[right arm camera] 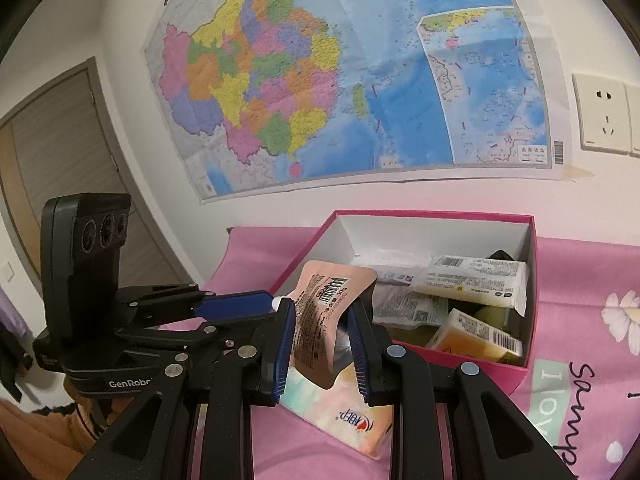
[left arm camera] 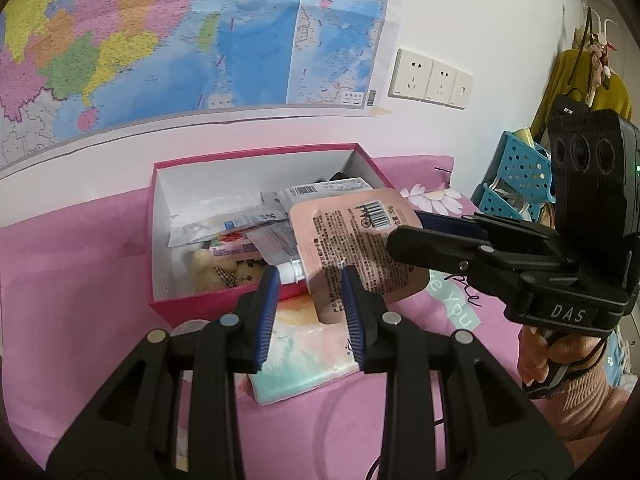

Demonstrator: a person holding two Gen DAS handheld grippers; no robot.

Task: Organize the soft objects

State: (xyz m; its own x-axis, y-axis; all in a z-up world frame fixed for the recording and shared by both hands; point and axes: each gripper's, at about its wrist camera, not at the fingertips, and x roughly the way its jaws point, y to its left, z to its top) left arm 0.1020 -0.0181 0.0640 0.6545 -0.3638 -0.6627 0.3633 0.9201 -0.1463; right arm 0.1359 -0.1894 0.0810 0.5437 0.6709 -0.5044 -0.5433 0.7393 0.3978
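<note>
A: Where is the pink spout pouch [right arm camera: 320,312] relative to the magenta box [right arm camera: 524,368]?

B: Above the box's near-left corner, clear of the pink bedspread [right arm camera: 580,280], barcode end up. The right gripper [right arm camera: 320,344] has its jaws clamped on the pouch's sides. The left gripper [left arm camera: 308,312] also has its jaws closed on the pouch, near the white cap [left arm camera: 290,273].

A: What fills the box?

B: Sachets, a white barcoded pack [right arm camera: 476,280] at the far-right corner and an orange pack [right arm camera: 476,334] at the near wall; a small plush bear [left arm camera: 216,270] lies in the near-left corner.

A: In front of the box?

B: A pastel tissue pack [left arm camera: 308,360] lies on the bedspread, beneath the pouch.
</note>
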